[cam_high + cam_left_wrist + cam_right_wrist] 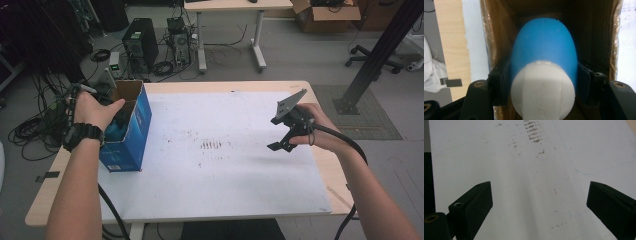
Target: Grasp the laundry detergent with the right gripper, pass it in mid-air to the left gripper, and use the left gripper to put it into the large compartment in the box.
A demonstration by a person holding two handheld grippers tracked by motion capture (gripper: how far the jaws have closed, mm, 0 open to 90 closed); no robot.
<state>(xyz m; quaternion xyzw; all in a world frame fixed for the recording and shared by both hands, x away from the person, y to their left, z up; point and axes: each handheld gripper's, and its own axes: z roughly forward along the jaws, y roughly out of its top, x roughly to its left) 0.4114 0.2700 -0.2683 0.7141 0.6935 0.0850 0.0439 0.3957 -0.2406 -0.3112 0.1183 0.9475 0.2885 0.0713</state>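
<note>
left gripper (543, 82): jaws pinching a blue-and-white bottle (544, 62) inside the blue box (131, 131)
bottle: looking smooth, rounded, likely slippery; gripping mid-body seems safest
right gripper (539, 202): hovering wide open, holding nothing

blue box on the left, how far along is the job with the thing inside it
Done: the left gripper is down inside the open blue box, jaws shut on the blue and white object. In hand: that grasp, made within the cardboard walls. Left: the object is not yet out of the box, whichever way it is headed. The right gripper hangs open over the white mat, holding nothing.
</note>
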